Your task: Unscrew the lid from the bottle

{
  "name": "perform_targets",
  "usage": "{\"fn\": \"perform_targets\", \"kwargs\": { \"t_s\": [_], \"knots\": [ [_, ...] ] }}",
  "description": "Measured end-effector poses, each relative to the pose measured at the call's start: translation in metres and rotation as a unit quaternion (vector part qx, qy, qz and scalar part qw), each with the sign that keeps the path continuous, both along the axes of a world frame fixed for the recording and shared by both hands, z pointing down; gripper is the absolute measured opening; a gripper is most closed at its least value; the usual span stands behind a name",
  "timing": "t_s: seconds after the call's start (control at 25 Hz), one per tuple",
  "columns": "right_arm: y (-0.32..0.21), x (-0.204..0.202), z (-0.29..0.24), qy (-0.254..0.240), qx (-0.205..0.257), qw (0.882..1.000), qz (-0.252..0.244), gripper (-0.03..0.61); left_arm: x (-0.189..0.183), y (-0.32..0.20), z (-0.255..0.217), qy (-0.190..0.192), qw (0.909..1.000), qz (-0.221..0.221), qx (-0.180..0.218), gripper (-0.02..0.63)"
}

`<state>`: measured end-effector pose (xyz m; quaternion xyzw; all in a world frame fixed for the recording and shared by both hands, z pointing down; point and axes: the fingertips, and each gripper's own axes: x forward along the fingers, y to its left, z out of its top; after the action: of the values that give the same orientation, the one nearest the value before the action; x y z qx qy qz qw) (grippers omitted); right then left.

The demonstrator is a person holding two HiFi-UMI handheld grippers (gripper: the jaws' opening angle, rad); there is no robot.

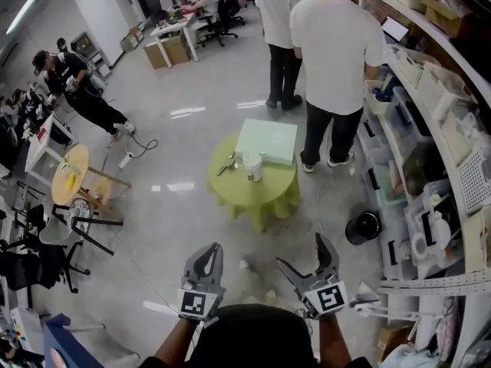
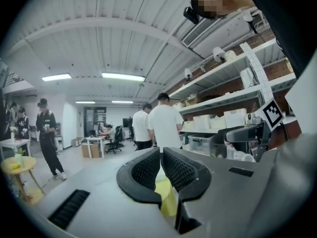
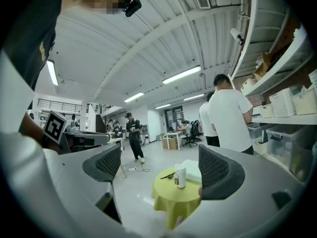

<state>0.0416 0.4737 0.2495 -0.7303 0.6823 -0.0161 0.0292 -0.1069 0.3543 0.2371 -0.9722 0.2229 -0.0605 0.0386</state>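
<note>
A white bottle point(image 1: 253, 167) with its lid on stands upright on a small round table with a yellow-green cloth point(image 1: 230, 195), well ahead of me across the floor. Both grippers are held low and near my body, far from the table. My left gripper point(image 1: 209, 253) is shut with nothing between its pads point(image 2: 161, 150). My right gripper point(image 1: 305, 253) stands open and empty. In the right gripper view the bottle point(image 3: 180, 176) and table point(image 3: 168, 196) show between the spread jaws point(image 3: 159, 155), far off.
A flat white board point(image 1: 267, 140) and a dark tool point(image 1: 226, 165) lie on the table beside the bottle. Two people in white shirts point(image 1: 334, 52) stand behind it by the storage shelves point(image 1: 430, 129) along the right. A black bin point(image 1: 364, 227) sits on the floor; a wooden side table point(image 1: 69, 176) stands left.
</note>
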Motion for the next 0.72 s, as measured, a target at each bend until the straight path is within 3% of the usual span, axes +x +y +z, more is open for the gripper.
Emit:
{"fn": "perform_targets", "kwargs": {
  "t_s": [0.44, 0.6, 0.72],
  "knots": [
    [-0.092, 0.032, 0.025, -0.024, -0.066, 0.997, -0.015, 0.431, 0.054, -0.087, 0.035, -0.007, 0.9999, 0.011, 0.004, 0.018],
    [-0.143, 0.052, 0.019, -0.012, -0.099, 0.995, -0.014, 0.428, 0.079, -0.137, 0.034, 0.005, 0.9998, 0.020, 0.001, 0.018],
    [-0.187, 0.068, 0.011, 0.011, -0.096, 0.995, -0.017, 0.428, 0.094, -0.178, 0.035, 0.007, 0.9996, 0.029, -0.002, 0.018]
  ]
}}
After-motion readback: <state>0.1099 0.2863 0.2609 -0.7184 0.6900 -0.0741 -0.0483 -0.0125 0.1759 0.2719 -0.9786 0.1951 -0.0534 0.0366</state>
